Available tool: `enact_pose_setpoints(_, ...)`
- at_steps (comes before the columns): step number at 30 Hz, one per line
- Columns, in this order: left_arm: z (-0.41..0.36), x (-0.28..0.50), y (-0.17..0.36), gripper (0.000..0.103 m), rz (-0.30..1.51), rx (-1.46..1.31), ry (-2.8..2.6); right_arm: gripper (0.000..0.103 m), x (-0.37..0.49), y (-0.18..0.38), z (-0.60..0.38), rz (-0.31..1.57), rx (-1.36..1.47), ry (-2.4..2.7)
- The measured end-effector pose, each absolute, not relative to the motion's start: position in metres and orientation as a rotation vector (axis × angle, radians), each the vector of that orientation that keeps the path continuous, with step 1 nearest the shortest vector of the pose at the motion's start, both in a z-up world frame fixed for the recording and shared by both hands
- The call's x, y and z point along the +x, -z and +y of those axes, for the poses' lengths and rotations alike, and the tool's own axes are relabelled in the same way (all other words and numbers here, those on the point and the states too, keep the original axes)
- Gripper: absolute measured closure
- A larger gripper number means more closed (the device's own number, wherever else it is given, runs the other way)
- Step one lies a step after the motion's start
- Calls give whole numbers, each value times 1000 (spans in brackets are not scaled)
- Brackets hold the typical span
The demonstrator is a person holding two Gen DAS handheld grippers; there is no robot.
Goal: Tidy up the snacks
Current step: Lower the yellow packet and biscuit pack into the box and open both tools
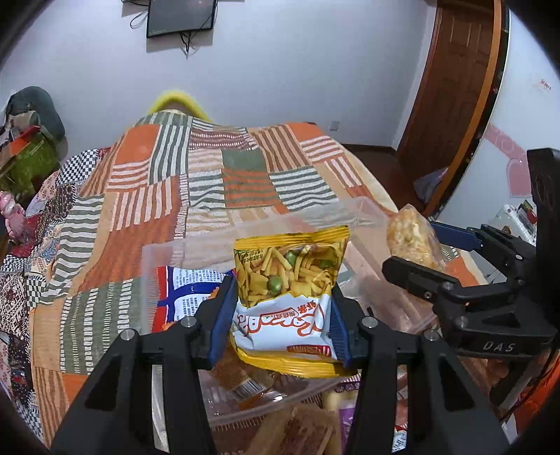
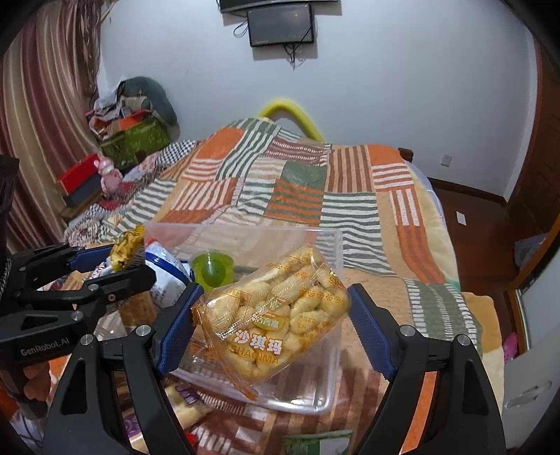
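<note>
Behind the yellow snack bag (image 1: 288, 297), the clear bin (image 1: 196, 245) is half-hidden.

A home bedroom: patchwork-quilted bed (image 2: 297, 196), striped curtain (image 2: 45, 105), wall-mounted screen (image 2: 280, 24), wooden door (image 1: 451, 80).

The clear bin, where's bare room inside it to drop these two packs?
Inside the clear bin, the right half is bare, bordered by its right wall and the green jelly cup. The left end is crowded by the blue-and-white bag. Loose snacks crowd the bedspread in front of the bin.
</note>
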State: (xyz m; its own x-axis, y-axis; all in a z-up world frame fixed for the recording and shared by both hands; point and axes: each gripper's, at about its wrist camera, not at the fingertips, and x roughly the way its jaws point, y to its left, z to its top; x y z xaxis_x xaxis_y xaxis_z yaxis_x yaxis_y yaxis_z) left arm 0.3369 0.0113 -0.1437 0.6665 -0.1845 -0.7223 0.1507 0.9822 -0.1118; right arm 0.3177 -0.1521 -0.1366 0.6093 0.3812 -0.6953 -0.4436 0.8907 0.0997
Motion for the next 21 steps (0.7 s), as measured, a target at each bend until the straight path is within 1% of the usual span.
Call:
enact_pose_setpoints(6,12,345,152,54,821,-51,164,21,320,143,-146,800,-122,-506)
enact_pose_setpoints(10,10,341,146,51,793,-28,161,21,318,140,-145,795,-137,-514)
enact_pose_setpoints(18,14,324,129,49,781,-39,175,20,309,126,-153,768,-130,-512)
enact_pose_setpoints(21,18,311,119,47,772,-44,176,20,302,119,-158,755,-138,-497)
